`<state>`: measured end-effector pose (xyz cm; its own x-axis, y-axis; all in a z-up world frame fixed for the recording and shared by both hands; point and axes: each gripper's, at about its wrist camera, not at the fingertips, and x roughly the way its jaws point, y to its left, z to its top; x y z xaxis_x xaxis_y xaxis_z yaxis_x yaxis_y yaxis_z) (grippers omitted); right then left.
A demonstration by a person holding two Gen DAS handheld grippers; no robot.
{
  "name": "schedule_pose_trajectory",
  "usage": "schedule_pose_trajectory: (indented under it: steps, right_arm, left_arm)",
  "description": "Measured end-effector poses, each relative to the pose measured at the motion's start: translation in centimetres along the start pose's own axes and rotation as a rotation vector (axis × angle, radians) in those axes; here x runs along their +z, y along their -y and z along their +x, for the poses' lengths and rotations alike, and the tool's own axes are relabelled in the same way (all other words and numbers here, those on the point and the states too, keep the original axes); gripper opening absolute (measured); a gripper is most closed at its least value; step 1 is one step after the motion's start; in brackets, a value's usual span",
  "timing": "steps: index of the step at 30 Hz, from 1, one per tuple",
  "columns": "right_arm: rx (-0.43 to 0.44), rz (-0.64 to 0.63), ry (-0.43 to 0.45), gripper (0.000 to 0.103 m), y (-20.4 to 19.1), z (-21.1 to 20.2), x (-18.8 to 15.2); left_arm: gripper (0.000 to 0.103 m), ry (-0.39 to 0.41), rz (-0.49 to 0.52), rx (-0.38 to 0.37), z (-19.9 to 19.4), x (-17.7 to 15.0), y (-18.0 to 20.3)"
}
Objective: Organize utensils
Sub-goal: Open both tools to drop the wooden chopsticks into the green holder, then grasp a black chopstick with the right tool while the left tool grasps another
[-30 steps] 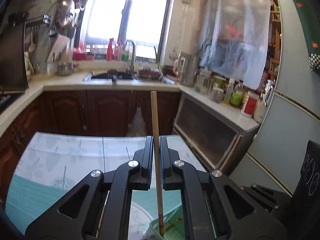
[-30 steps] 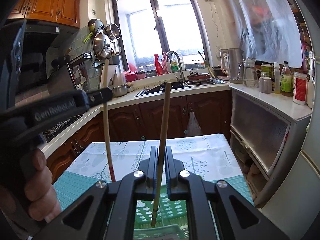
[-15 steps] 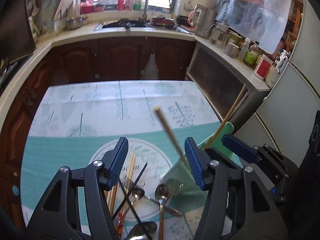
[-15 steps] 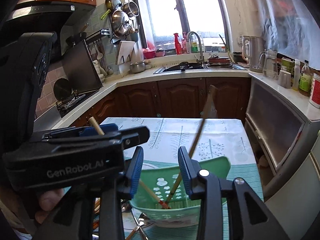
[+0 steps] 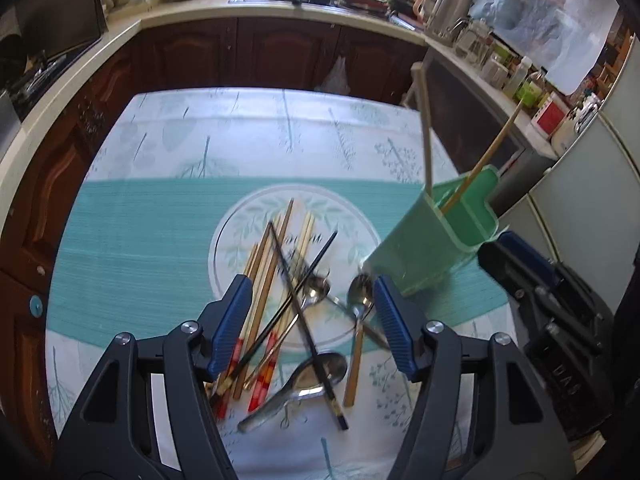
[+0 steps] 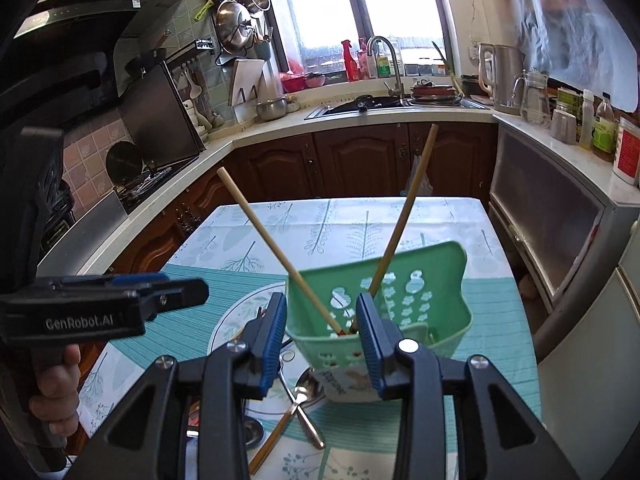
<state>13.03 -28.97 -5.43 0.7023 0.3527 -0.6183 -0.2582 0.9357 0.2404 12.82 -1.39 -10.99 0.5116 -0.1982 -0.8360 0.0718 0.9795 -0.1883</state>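
Left tool (image 5: pixel 312 320) wide open, empty, jaws just opened further, nothing between pads; hovering over pile of chopsticks (image 5: pixel 276 256) and spoons (image 5: pixel 358 296) on round plate (image 5: pixel 236 216), mid-counter (image 5: pixel 160 152) toward near edge. Pile directly below and ahead of left tool, long axes mostly running near edge to far edge, roughly parallel to the fingers, a black pair crossing diagonally. Likely needs wrist roll to pinch across a stick. Right tool (image 6: pixel 322 340) partly open, empty, sitting just at the green holder (image 6: pixel 400 308) near the counter's right edge, two chopsticks (image 6: pixel 400 220) leaning crossed inside it. Left tool nearer the pile; right nearer the holder. Next pick probably left.
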Motion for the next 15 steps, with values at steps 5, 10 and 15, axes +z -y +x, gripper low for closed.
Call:
schedule_pose_trajectory:
  steps: [5,10,15]
  right_arm:
    - [-0.008,0.01,-0.031,0.036,-0.9,-0.7,-1.0]
    - [0.007,0.032,-0.078,0.036,-1.6,-0.8,-2.2]
    - [0.025,0.043,-0.135,0.036,-2.4,-0.2,-3.9]
  left_arm:
    - [0.06,-0.056,-0.025,0.005,0.5,-2.5,-1.2]
    - [0.06,-0.05,-0.017,0.05,0.6,-4.3,-2.6]
    - [0.06,-0.018,0.02,0.095,0.6,-5.9,-3.7]
